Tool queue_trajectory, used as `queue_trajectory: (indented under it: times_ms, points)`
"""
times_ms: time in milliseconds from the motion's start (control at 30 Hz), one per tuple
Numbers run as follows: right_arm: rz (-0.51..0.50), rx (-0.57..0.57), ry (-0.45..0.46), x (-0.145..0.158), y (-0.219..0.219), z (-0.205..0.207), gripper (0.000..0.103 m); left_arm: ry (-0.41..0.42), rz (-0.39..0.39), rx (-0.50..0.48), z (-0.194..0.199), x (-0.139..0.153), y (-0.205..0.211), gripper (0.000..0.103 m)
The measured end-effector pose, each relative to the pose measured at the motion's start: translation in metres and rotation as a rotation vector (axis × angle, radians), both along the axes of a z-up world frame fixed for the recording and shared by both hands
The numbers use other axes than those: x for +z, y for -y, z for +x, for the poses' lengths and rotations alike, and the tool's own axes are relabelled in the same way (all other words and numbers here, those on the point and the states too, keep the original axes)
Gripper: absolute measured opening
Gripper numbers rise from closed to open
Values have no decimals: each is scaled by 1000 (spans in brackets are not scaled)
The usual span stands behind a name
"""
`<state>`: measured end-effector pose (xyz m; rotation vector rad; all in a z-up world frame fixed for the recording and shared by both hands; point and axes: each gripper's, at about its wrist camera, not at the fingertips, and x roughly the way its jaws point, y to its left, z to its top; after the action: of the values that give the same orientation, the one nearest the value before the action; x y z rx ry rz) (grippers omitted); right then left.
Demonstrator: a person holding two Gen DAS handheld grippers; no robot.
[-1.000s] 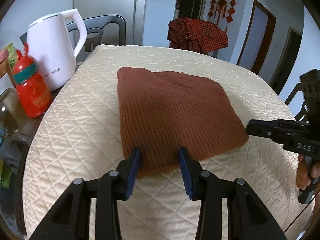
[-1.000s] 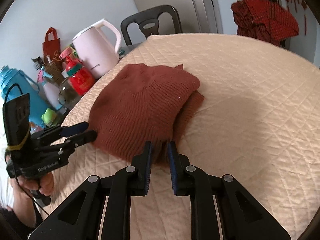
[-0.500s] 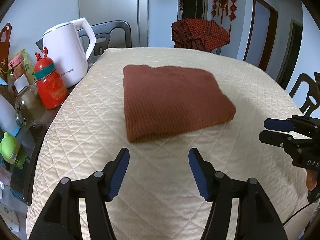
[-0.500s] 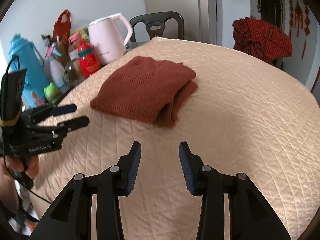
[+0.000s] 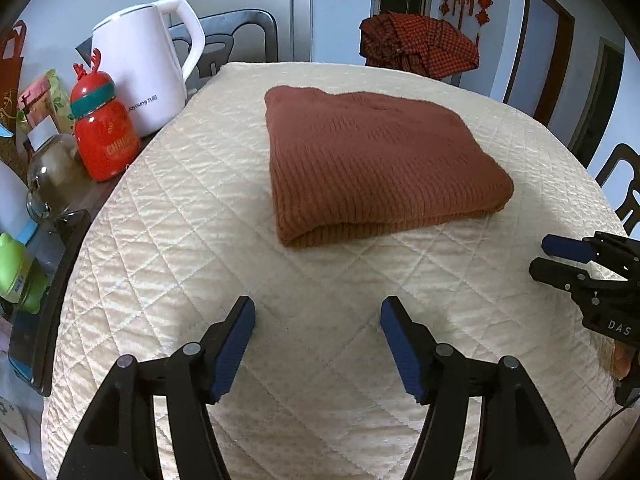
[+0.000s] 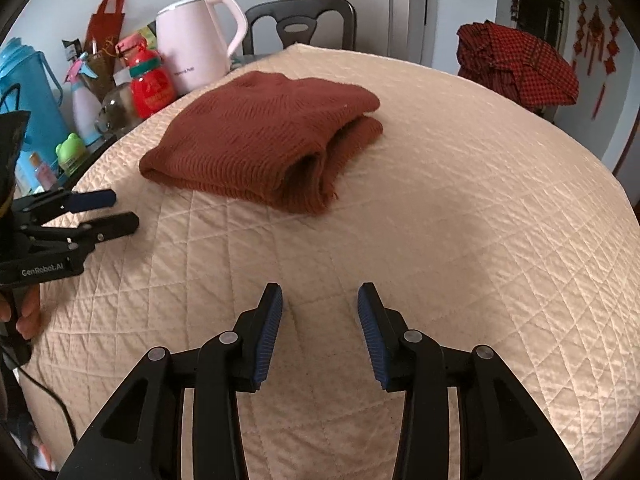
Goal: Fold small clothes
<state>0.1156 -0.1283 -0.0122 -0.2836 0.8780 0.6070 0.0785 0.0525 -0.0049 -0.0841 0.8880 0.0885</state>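
A rust-brown knitted garment [image 5: 372,164] lies folded into a thick rectangle on the cream quilted table cover [image 5: 200,264]. It also shows in the right wrist view [image 6: 264,140], with its layered open edge facing the right gripper. My left gripper [image 5: 318,320] is open and empty, above the cover a short way in front of the garment; it also shows in the right wrist view [image 6: 110,210]. My right gripper [image 6: 320,306] is open and empty, back from the garment; it also shows at the right edge of the left wrist view [image 5: 544,256].
A white kettle [image 5: 140,76], a red bottle [image 5: 104,136], a glass jar [image 5: 52,176] and a green frog bottle [image 5: 16,268] stand along the table's left edge. A red checked cloth [image 5: 420,46] hangs over a chair behind the table. A black chair [image 6: 300,24] stands at the back.
Both grippers let go of the garment's near edge, opened wide and drew back from it. The garment now lies folded and free on the cover.
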Motion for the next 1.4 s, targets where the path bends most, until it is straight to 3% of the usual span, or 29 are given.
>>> queue_trajectory:
  times_ms: [333, 1400]
  points:
    - [-15, 21, 2, -1, -4, -2, 51, -12, 21, -16, 2, -2, 4, 76]
    - [-11, 21, -1, -1, -4, -2, 53, -16, 26, -24, 2, -4, 9, 84]
